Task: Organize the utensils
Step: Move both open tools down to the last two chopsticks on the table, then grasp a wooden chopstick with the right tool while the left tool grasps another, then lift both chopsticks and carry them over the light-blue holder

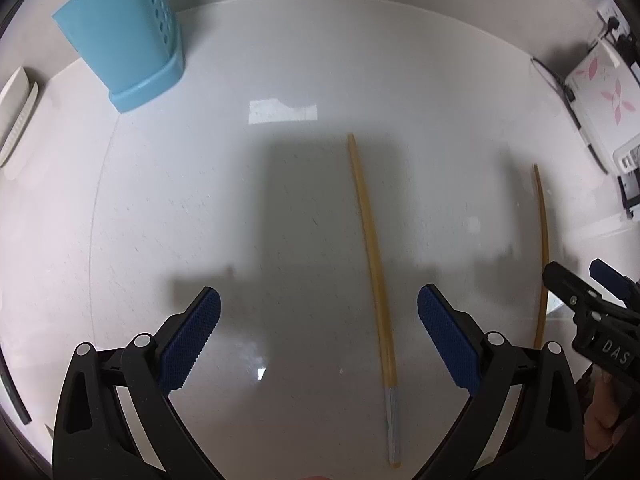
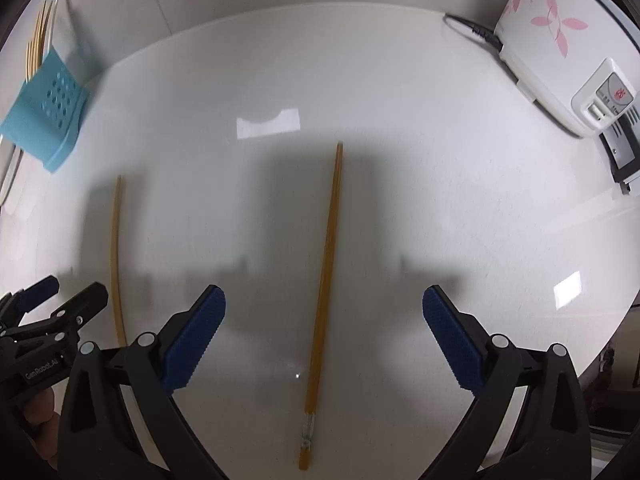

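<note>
Two loose chopsticks lie on the white tabletop (image 1: pixel 248 60), and the blue utensil holder (image 1: pixel 124 36) serves as the landmark for everything else. The holder stands at the far left edge of the tabletop; in the right wrist view it holds several chopsticks (image 2: pixel 37 46) and a white utensil upright. To the right of the holder and nearer the cameras lies the first chopstick (image 1: pixel 374 276), a pale yellow stick with a grey banded end pointing toward the camera; it rests flat, between the spread fingers of the left tool (image 1: pixel 319 338), closer to the right finger, and touches neither. The left tool is wide apart and holds nothing. Further right of the holder lies the second chopstick (image 2: pixel 325 276), roughly parallel to the first and well apart from it, its decorated end also toward the camera. It rests between the blue pads of the right tool (image 2: pixel 324 338), whose fingers are likewise spread wide around empty air, not touching the stick. Each tool shows at the edge of the other's view, side by side above the tabletop. Farthest right of the holder, at the back corner, sits a white appliance (image 2: pixel 556 44) with pink flower prints, a black cable (image 2: pixel 474 30) running to it.
</note>
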`<state>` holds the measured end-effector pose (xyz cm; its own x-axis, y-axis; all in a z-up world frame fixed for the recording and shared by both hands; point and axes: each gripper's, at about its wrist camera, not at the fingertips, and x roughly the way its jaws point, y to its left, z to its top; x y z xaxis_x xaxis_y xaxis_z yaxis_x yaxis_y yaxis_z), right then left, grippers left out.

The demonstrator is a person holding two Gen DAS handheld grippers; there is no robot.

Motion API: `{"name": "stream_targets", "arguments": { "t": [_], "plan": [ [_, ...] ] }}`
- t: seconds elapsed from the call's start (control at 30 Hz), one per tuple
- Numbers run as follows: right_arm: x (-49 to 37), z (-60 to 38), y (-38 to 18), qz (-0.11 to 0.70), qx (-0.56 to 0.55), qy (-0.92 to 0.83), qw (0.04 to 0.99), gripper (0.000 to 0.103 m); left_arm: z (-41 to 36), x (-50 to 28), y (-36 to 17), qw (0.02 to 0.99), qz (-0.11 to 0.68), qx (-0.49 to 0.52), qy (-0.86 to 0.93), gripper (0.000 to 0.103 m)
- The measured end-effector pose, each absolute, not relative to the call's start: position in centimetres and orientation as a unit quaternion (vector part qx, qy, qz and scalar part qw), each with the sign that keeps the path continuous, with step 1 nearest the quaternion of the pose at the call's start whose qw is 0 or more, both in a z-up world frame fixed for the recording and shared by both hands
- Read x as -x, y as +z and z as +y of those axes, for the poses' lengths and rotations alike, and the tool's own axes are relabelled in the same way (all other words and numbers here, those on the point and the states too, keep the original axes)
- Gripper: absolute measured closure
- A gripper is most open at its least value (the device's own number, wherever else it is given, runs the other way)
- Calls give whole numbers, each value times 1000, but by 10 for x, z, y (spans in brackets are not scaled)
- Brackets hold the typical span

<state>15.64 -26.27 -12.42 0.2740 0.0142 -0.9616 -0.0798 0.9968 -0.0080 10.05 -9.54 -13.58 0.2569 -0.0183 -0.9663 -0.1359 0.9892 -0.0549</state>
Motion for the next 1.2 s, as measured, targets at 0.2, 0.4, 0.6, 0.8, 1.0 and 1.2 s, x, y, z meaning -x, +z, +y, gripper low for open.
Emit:
{"name": "stream_targets", "arguments": {
  "t": [0.2,0.4,0.6,0.8,1.0,1.2],
  "plan": [
    [-147,-264,-134,627,22,34,778,18,-107,-95,-145,780,623,54,39,7],
    [-144,-263,-140,650,27,40,758,39,-115,-94,-152,768,638,36,40,9],
    [-141,-259,-142,663,31,42,747,55,-116,-90,-154,762,646,27,43,20],
    [-140,-255,-144,674,33,36,737,72,-117,-85,-150,756,652,22,41,44],
    [-146,-253,-145,687,22,32,726,97,-122,-84,-146,754,657,4,25,95],
    [-150,-252,-145,689,9,34,723,97,-115,-81,-145,752,659,14,16,96]
  ]
}}
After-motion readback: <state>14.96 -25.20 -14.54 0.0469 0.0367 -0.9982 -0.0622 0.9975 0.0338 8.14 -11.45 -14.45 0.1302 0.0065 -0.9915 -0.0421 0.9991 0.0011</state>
